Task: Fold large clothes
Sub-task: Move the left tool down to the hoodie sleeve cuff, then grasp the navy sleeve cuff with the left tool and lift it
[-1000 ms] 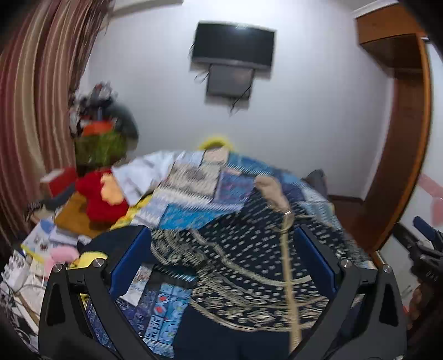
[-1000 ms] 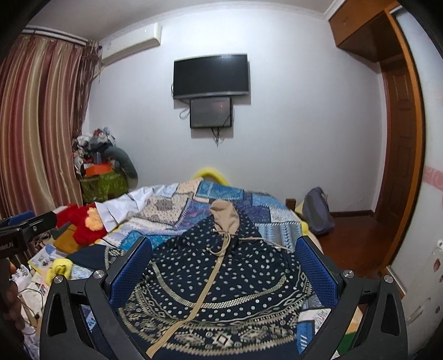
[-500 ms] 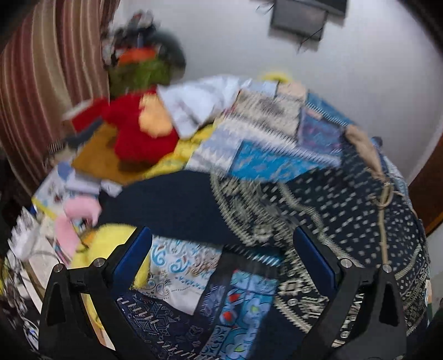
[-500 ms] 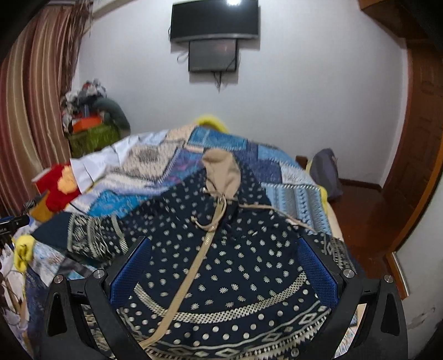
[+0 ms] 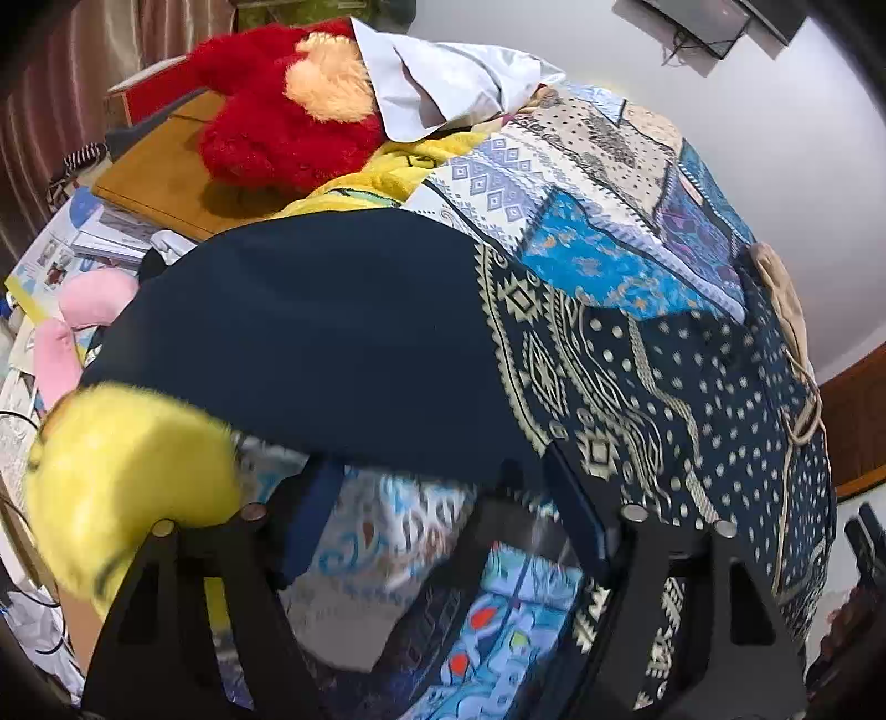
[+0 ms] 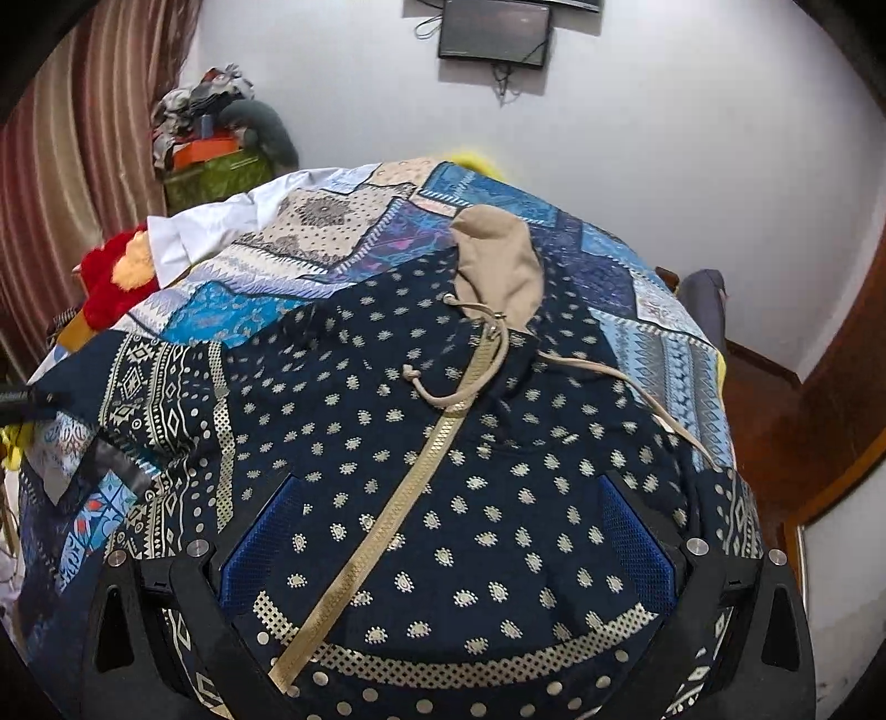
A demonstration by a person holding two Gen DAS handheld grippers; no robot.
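Navy hooded robe point(image 6: 498, 471) lies spread flat on bed point(image 6: 653, 338), ready for folding. My left gripper point(image 5: 443, 518) is closing at its left-edge sleeve point(image 5: 310, 327), nothing pinched yet; right gripper point(image 6: 446, 531) gaping above hem.

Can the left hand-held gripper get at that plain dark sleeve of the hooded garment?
Probably yes: the left hand-held gripper is closing right at the sleeve's edge, with nothing lying over it.

A home bedroom: quilted bed point(image 6: 653, 332), wall-mounted TV point(image 6: 494, 27), striped curtains point(image 6: 72, 166), plush toys point(image 5: 288, 111).
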